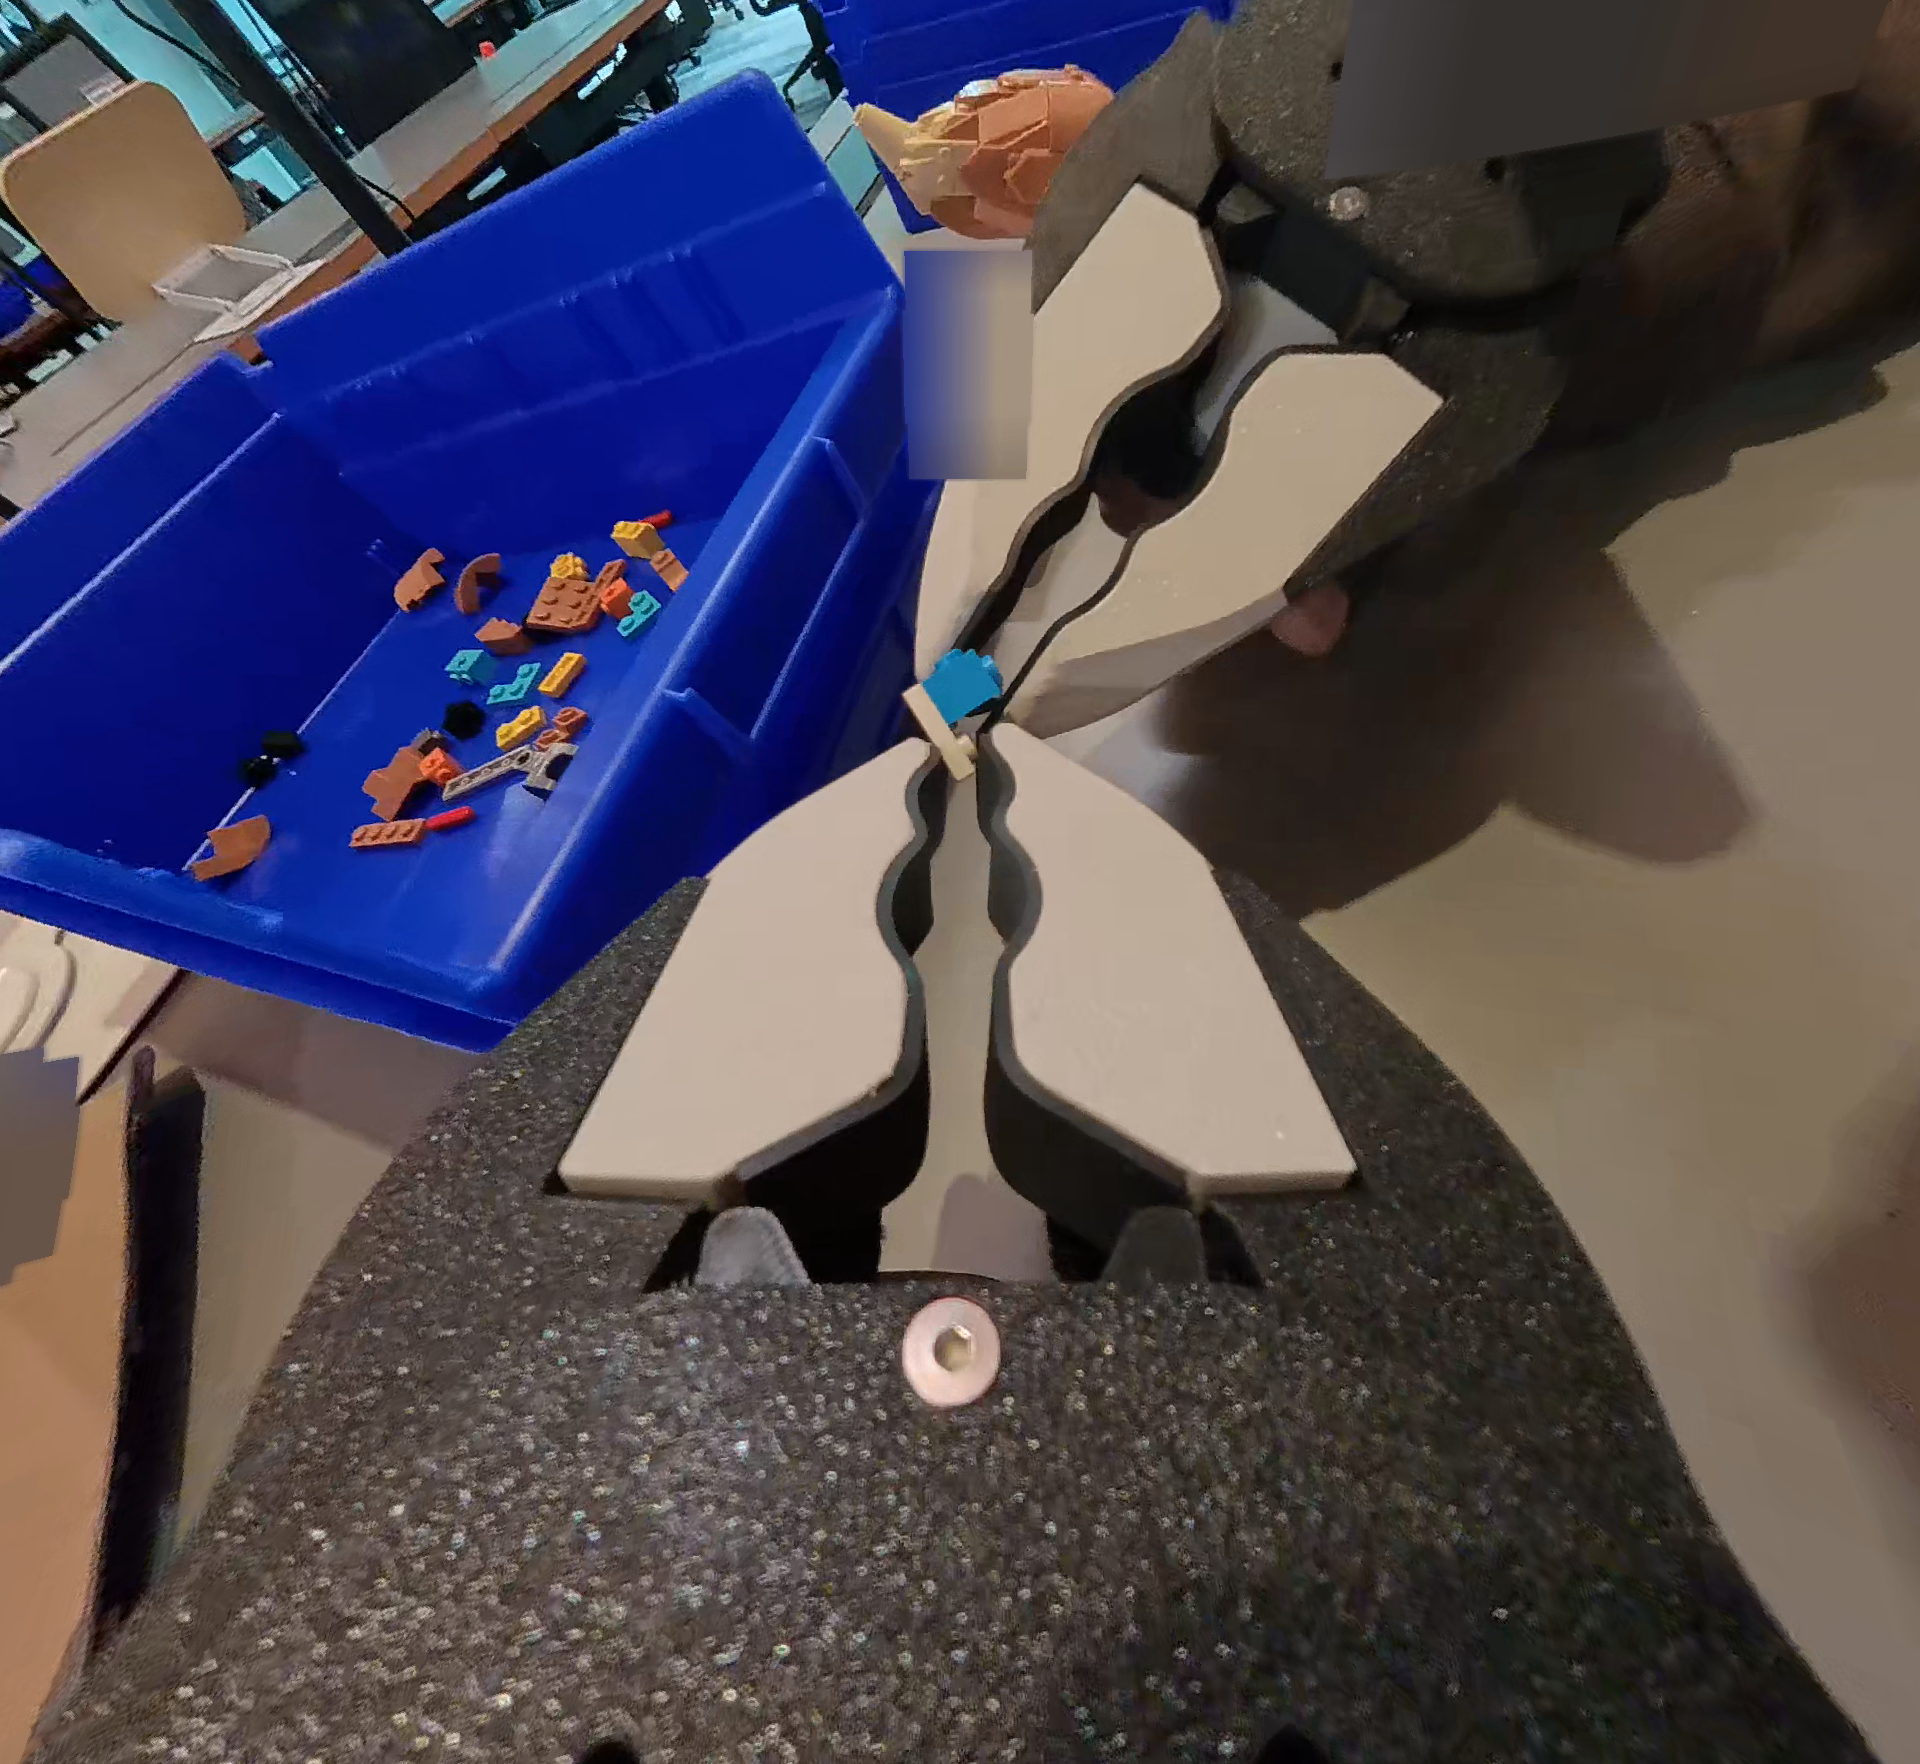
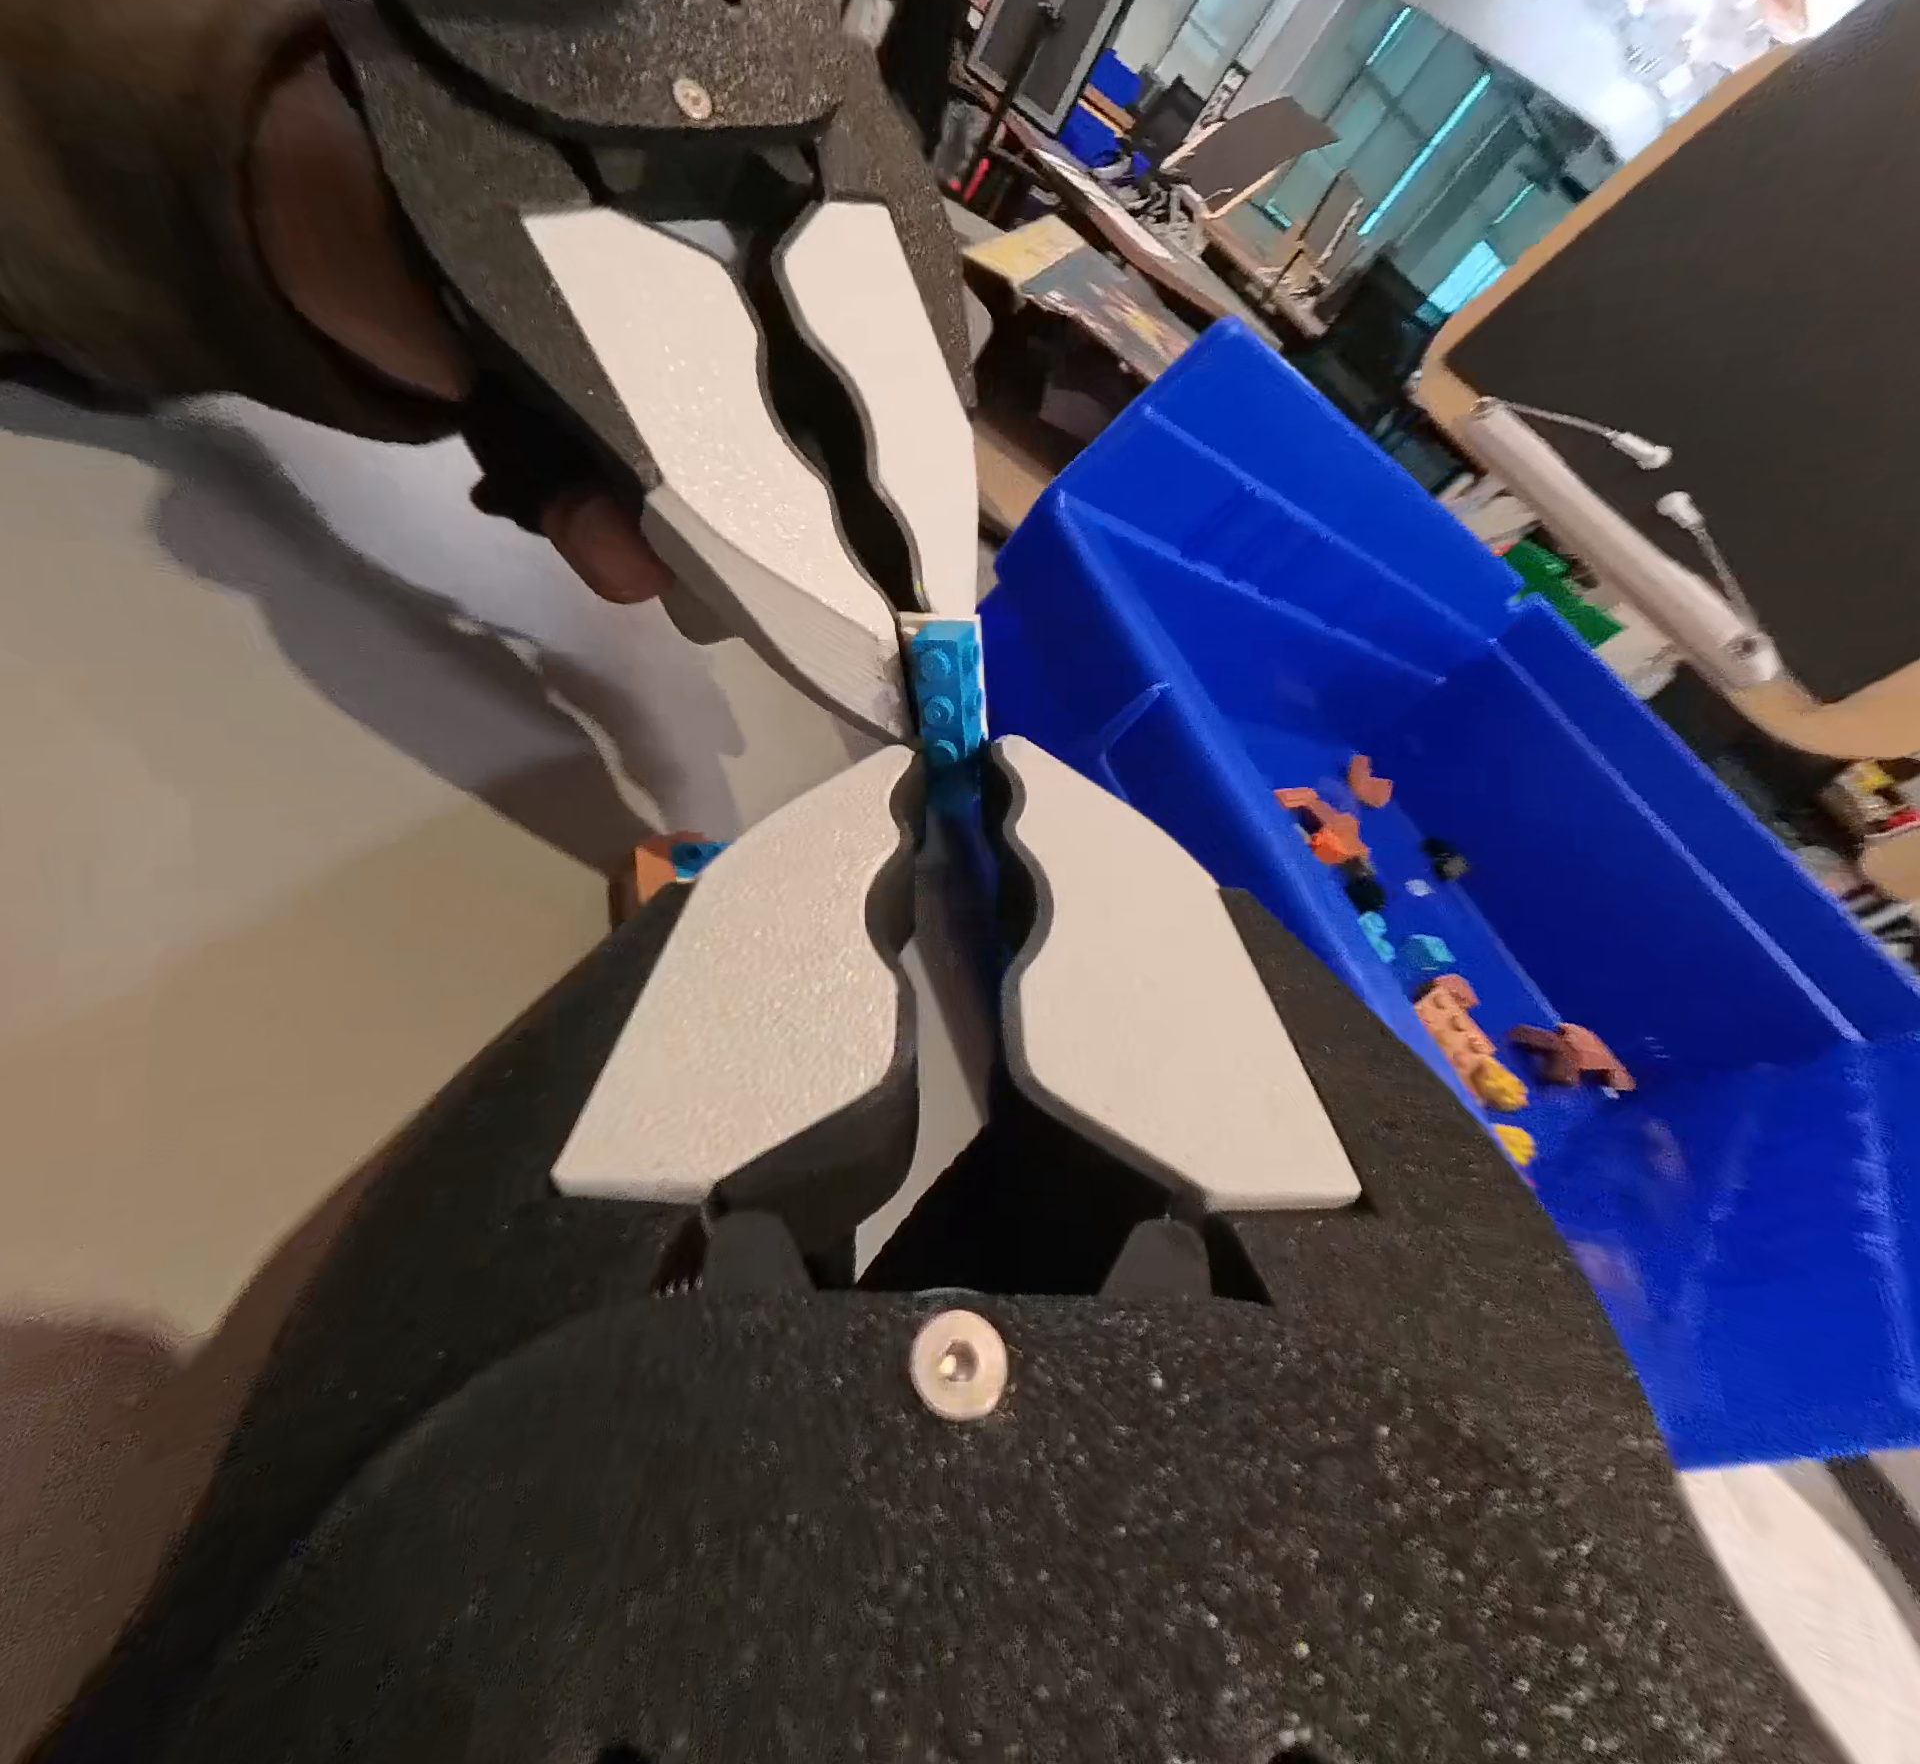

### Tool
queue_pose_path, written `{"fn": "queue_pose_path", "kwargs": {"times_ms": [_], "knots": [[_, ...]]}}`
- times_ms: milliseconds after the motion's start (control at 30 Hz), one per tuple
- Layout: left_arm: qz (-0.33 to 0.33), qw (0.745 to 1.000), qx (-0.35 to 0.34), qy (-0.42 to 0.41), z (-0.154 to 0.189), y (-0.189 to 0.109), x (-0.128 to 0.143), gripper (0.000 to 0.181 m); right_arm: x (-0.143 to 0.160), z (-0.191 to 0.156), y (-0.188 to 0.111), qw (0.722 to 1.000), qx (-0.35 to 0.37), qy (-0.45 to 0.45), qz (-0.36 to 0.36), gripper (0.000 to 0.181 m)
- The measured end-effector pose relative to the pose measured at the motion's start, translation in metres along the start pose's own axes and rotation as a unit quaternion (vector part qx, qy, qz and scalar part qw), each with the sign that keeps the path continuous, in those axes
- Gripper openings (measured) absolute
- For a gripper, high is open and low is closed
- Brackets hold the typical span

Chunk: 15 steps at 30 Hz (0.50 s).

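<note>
Both tongs, left gripper (image 1: 971, 746) and right gripper (image 2: 954, 758), are meeting tip to tip, pinching a blue-and-white brick piece (image 2: 943, 691) together beside the blue bin (image 1: 665, 426) of loose bricks (image 1: 499, 675).

Left grey-padded black foam gripper (image 1: 961, 758) reaching toward 12 o'clock, fingers nearly closed; right grey-padded black foam gripper (image 2: 951, 764) meeting it tip-to-tip, fingers likewise pinched.

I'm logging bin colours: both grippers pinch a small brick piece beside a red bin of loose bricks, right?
Not quite: the bin is blue, not red, as the left wrist view shows. The left gripper and right gripper do pinch the small brick piece beside it.
</note>
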<state>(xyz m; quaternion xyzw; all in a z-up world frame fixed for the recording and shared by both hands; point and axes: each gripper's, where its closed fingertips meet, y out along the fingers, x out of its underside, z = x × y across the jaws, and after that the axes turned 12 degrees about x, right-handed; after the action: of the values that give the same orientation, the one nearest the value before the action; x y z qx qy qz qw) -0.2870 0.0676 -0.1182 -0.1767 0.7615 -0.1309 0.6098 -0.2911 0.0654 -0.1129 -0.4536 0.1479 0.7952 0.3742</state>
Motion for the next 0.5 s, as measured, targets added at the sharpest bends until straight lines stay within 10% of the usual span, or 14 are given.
{"fn": "queue_pose_path", "kwargs": {"times_ms": [233, 333, 500], "knots": [[-0.02, 1.0, -0.008, 0.012, -0.001, 0.001, 0.004, 0.005, 0.003, -0.002, 0.0, 1.0, -0.021, -0.01, -0.002, 0.01], [-0.111, 0.985, -0.126, 0.043, -0.039, -0.021, 0.031, 0.004, -0.004, -0.007, -0.006, 0.997, -0.017, -0.08, 0.015, 0.011], [-0.032, 0.992, -0.124, -0.012, -0.041, -0.04, 0.008, 0.004, -0.014, 0.003, -0.008, 0.989, 0.045, -0.139, 0.032, 0.01]]}}
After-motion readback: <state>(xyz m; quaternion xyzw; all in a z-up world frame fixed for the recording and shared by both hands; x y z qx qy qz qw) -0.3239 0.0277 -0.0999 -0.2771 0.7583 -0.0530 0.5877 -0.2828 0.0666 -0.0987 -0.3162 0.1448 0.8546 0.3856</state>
